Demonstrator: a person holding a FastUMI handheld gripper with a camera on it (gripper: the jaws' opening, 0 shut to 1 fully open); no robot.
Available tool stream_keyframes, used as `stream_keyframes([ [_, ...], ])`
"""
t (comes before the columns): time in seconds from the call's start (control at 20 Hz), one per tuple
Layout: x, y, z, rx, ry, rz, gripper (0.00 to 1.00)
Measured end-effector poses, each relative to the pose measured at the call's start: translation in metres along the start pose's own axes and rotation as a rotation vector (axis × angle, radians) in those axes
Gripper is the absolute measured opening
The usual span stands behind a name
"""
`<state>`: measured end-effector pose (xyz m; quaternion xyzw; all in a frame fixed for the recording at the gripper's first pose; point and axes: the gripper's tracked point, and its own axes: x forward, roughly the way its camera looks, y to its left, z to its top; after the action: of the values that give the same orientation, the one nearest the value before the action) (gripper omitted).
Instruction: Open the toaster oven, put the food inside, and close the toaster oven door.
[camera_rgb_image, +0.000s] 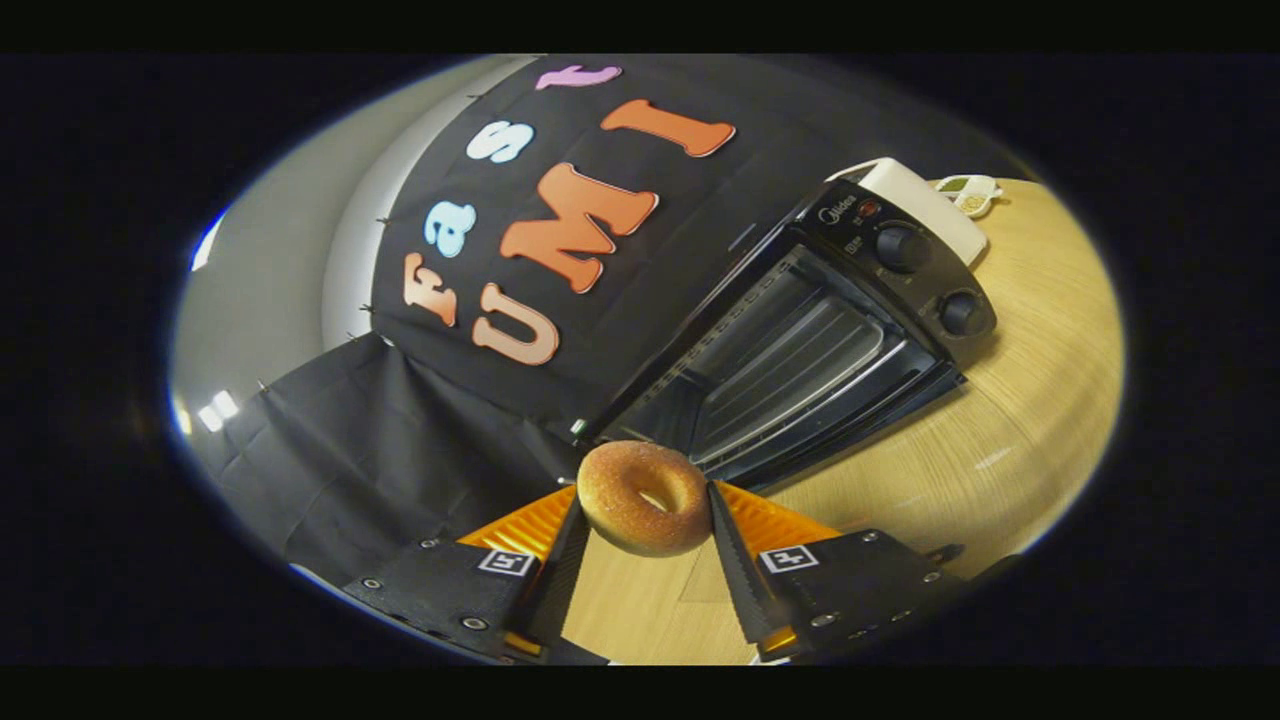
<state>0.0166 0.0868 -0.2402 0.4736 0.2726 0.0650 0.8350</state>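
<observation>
Hand-held gripper (645, 510) is clamping a bagel (645, 498) between both fingers, lifted above the table (1040, 400). Just beyond the bagel the toaster oven (800, 340) is standing with its door open, two knobs (930, 280) on its panel.

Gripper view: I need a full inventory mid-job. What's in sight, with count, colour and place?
Bagel: one, golden brown, held between the fingers, off the table.
Toaster oven: one, black, on the table beyond the fingers; door down, racks showing inside.
Knobs: two, black, on the oven's control panel beside the cavity.
White appliance: one, white, behind the oven's panel; type unclear.
Small item: one, white with green, on the table past the white appliance; too small to identify.
Table: one, light wood, under the oven.
Gripper: one, black with orange; both fingers press on the bagel.
</observation>
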Motion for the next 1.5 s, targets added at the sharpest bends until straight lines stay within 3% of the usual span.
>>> stream_keyframes([
  [0.25,0.043,-0.025,0.021,-0.063,-0.035,-0.098,0.67],
  [0.65,0.092,-0.04,0.034,-0.134,-0.08,-0.161,0.66],
  [1.1,0.109,-0.059,0.053,-0.227,-0.165,-0.25,0.67],
  [1.35,0.097,-0.069,0.067,-0.441,-0.199,-0.362,0.8],
  [1.5,0.094,-0.067,0.066,-0.495,-0.191,-0.373,0.83],
])
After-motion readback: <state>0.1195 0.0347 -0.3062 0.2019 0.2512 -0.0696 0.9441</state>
